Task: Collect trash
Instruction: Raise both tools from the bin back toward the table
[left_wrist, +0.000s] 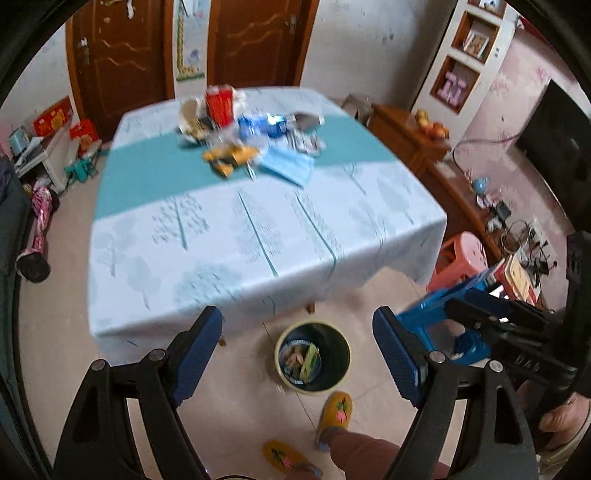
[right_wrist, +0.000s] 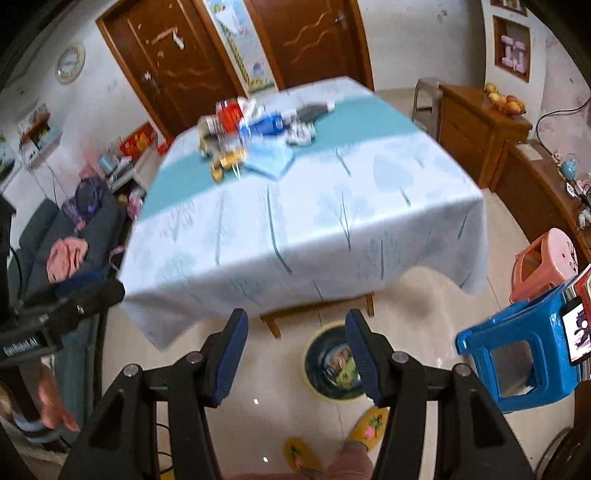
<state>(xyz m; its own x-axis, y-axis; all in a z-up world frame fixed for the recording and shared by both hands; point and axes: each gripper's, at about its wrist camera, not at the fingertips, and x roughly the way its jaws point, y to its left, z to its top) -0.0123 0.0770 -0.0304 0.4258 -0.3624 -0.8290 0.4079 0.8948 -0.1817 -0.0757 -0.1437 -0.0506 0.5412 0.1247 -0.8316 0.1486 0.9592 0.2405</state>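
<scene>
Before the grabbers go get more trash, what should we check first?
1. Left gripper empty, jaws open: ok.
2. Right gripper empty, jaws apart: ok.
3. Trash pile still waiting on the table: ok, plenty left at the far end.
4. Trash bin upright on the floor below the near table edge, some trash inside, room left: ok.
5. Way to the pile clear across the cloth: ok.
6. Which piece is easiest to grab: cannot tell, picture is blurred.
</scene>
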